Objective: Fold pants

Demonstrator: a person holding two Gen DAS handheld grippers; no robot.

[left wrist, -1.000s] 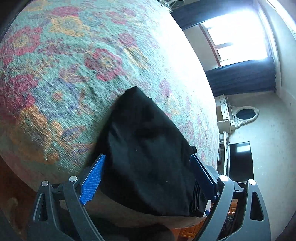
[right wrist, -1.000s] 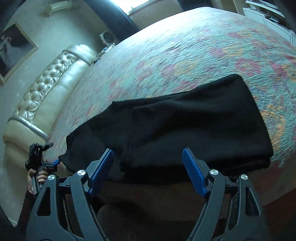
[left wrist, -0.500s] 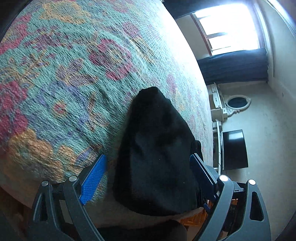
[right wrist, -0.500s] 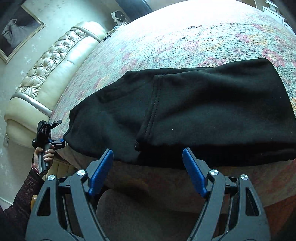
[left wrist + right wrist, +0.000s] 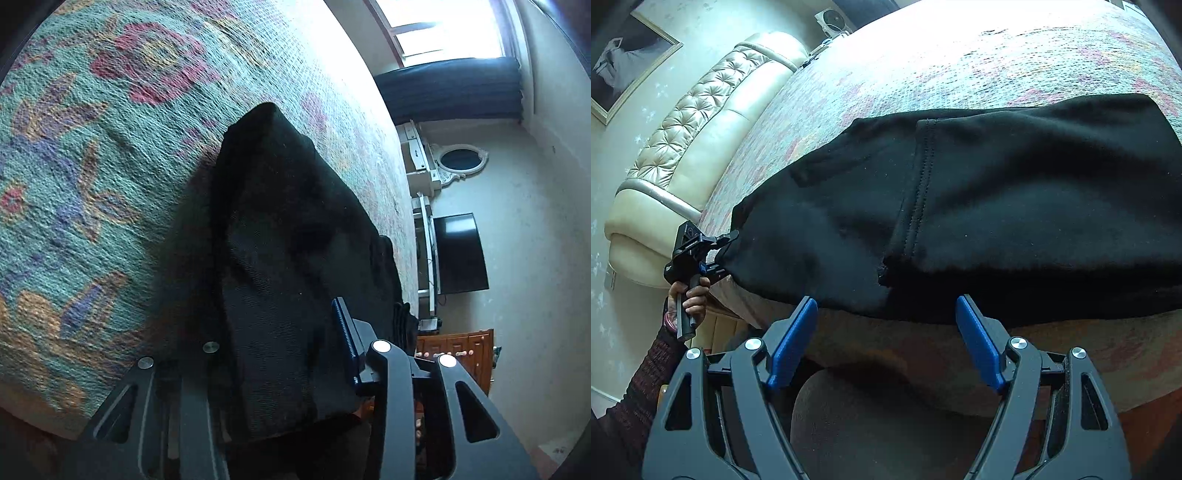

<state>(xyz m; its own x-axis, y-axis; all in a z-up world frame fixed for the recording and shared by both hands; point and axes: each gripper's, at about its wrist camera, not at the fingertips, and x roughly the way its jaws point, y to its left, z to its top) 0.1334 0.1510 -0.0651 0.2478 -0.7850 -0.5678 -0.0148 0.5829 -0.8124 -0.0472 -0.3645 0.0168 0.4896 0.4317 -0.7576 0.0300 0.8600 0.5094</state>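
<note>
Right wrist view: one pair of black pants [image 5: 979,206], folded over on itself with a stitched hem edge running down the middle of the top layer, lies along the near edge of a bed covered by a single floral bedspread [image 5: 960,66]. Fabric overhangs the edge slightly.

The right gripper [image 5: 886,343] hovers just short of that edge, its two blue pads spread wide with nothing between them and no contact with the cloth.

At the far left end of the pants, the left gripper [image 5: 718,251] meets the corner of the fabric, held by one hand [image 5: 690,299] in a dark knitted sleeve [image 5: 642,384]. From its own wrist camera, the left gripper [image 5: 280,354] has just been closing, and a thick fold of the pants [image 5: 288,229] now fills the space between its jaws; one blue pad presses the cloth on the right side, while the other pad is hidden behind the fabric.

Around the bed: one tufted cream headboard [image 5: 690,140], one framed picture [image 5: 624,51] and one small fan [image 5: 833,18] in the right wrist view; one bright window [image 5: 450,29], one dark curtain [image 5: 454,88], one oval mirror [image 5: 460,160] and one wall-mounted television [image 5: 460,254] in the left wrist view.
</note>
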